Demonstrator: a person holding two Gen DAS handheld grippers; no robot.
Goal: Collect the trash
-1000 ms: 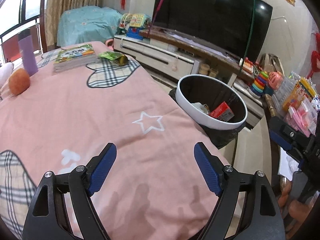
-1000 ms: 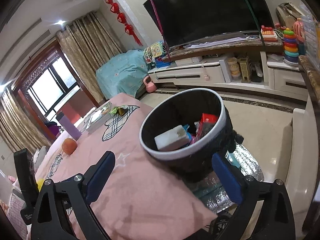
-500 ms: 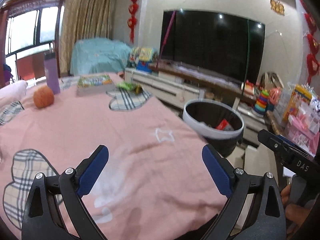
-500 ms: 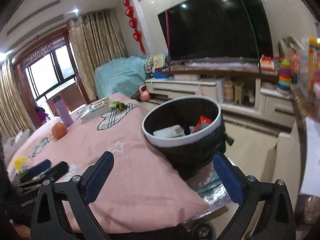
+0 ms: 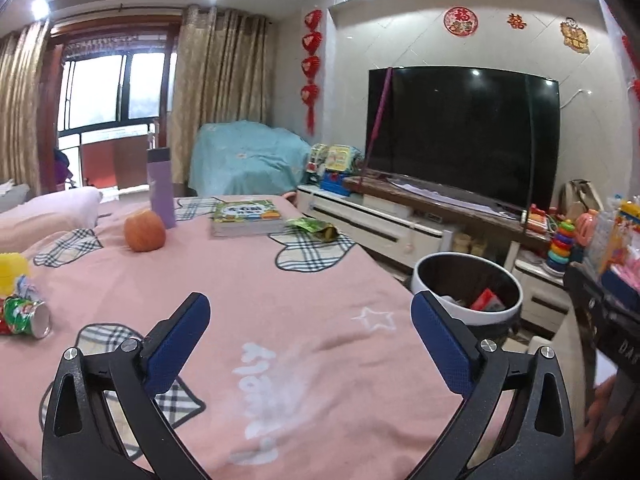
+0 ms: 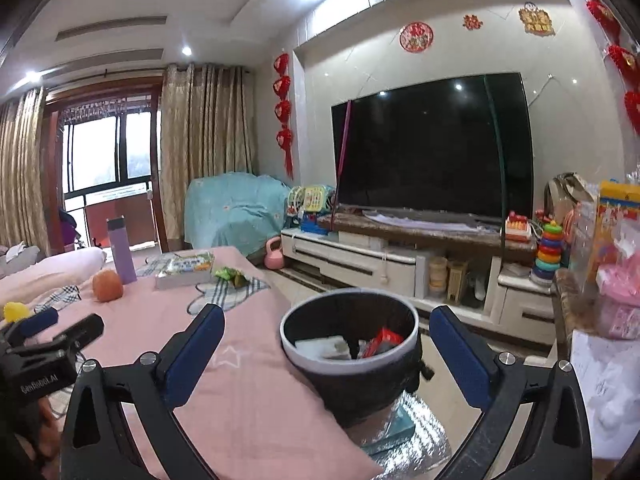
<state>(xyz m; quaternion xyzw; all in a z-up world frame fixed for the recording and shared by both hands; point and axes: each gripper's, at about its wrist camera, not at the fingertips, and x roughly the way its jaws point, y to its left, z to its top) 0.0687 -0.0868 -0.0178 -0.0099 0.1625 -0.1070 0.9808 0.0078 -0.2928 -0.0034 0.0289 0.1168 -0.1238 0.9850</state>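
Since the earlier frames I am seeing both cameras tilted up and drawn back: the ceiling and wall decorations are now filling the upper half of each view, and a crushed can (image 5: 25, 317) is appearing at the left edge of the left wrist view. I am holding the left gripper (image 5: 310, 336) with its blue pads spread wide and nothing between them, above the pink blanket (image 5: 248, 304) in the lower centre of the frame. I am holding the right gripper (image 6: 326, 342) equally wide apart and empty; in its view the trash bin (image 6: 352, 390) is sitting between the two fingers at lower centre, beside the blanket's edge. The bin, white-rimmed and black-lined, is holding a red packet (image 6: 384, 342) and a pale packet (image 6: 322, 348). In the left wrist view the same bin is lying at centre right, just past the right finger. A green wrapper (image 5: 314, 227) is lying on a plaid patch at mid-frame, just beside a book (image 5: 246, 216). An orange fruit (image 5: 144, 232) and a purple bottle (image 5: 160, 188) are standing left of the book, close together. A yellow object (image 5: 12, 268) is sitting just above the can. The television (image 5: 460, 136) is occupying the upper right.
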